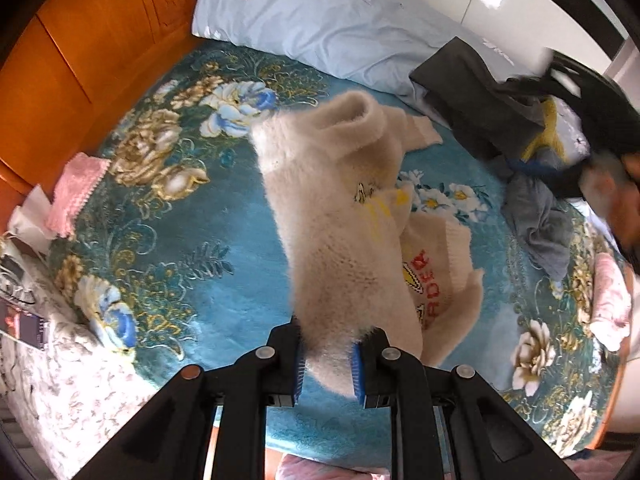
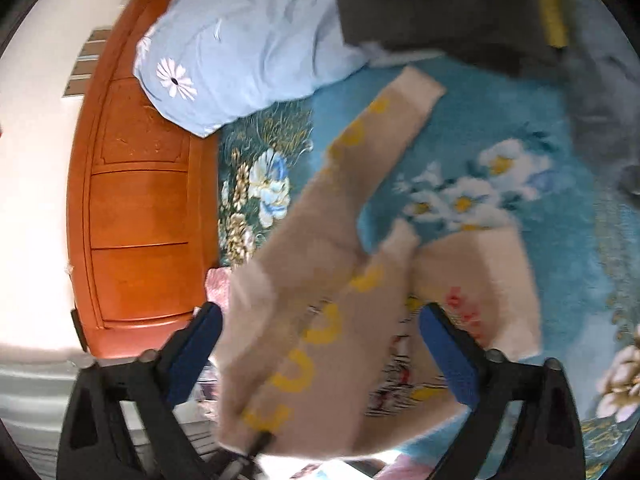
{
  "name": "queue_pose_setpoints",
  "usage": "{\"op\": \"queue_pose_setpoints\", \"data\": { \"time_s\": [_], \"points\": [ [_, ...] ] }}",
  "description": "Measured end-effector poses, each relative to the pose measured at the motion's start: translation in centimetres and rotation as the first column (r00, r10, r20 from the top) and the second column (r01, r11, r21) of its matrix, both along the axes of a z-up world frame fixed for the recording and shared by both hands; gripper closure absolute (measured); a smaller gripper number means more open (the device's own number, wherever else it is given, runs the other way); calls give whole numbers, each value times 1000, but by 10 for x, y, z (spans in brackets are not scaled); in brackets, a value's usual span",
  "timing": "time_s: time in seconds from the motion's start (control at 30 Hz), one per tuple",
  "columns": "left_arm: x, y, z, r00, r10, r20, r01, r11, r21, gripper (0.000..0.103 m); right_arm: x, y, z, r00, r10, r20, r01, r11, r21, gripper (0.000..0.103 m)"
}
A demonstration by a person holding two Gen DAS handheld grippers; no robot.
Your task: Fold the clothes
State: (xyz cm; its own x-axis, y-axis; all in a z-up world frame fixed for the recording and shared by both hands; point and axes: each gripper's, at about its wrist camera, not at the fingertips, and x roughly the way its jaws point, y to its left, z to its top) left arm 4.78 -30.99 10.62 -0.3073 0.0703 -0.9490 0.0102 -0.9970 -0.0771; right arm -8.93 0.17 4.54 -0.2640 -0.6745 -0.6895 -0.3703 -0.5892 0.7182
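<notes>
A fluffy cream sweater (image 1: 332, 216) with yellow and red printed letters lies rumpled on the blue floral bedspread (image 1: 200, 240). My left gripper (image 1: 329, 364) is shut on a fold of it and holds that end lifted. In the right wrist view the same sweater (image 2: 320, 300) hangs between my right gripper's (image 2: 320, 356) blue pads (image 2: 450, 356), which stand wide apart. One sleeve (image 2: 384, 128) stretches away over the bed. The view is blurred.
A light blue pillow (image 1: 320, 20) lies at the head of the bed against the orange wooden headboard (image 1: 80, 60). A pile of dark and grey clothes (image 1: 520, 120) sits at the right. Pink cloth (image 1: 76, 188) lies at the left edge, more pink (image 1: 608, 300) at the right.
</notes>
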Motion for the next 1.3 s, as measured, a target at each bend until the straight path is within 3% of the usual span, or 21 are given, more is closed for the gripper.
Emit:
{"op": "queue_pose_setpoints", "data": {
  "time_s": [0.03,0.07,0.23,0.43,0.5,0.63,0.67,0.73,0.87,0.93,1.1,1.3],
  "points": [
    [-1,-4,-2,1000,-11,1,11,1000,9,83,-12,-8,-4,1000,2,21,-2,1000,5,24],
    [-4,-11,-5,1000,-27,2,27,999,19,83,-24,-17,-9,999,5,42,-6,1000,22,25],
    [-25,-52,-17,995,-100,17,99,993,64,83,-74,-54,-37,993,56,102,-70,987,142,25],
    [-32,-80,-33,993,-107,54,101,989,104,83,-108,-75,-86,971,97,219,-149,961,235,26],
    [-37,-91,-39,992,-102,75,93,989,112,83,-118,-80,-102,959,107,261,-176,949,260,31],
    [-45,-105,-48,990,-98,102,84,988,129,83,-121,-85,-118,951,95,293,-173,952,252,58],
    [-48,-107,-48,989,-104,103,90,988,129,83,-119,-84,-119,952,87,295,-165,954,250,59],
    [-52,-110,-49,988,-116,103,102,986,131,83,-111,-77,-112,958,62,279,-134,960,247,63],
    [-58,-110,-45,986,-140,93,127,983,134,83,-96,-63,-98,969,12,248,-73,969,238,83],
    [-61,-112,-42,985,-148,85,136,982,135,83,-88,-56,-91,972,-13,233,-42,972,233,87],
    [-73,-110,-23,984,-178,4,176,979,107,83,-51,-19,-61,978,-130,163,102,980,170,91],
    [-86,-85,11,950,-278,-143,291,953,79,83,-5,31,-1,957,-287,32,282,952,117,93]
  ]
}}
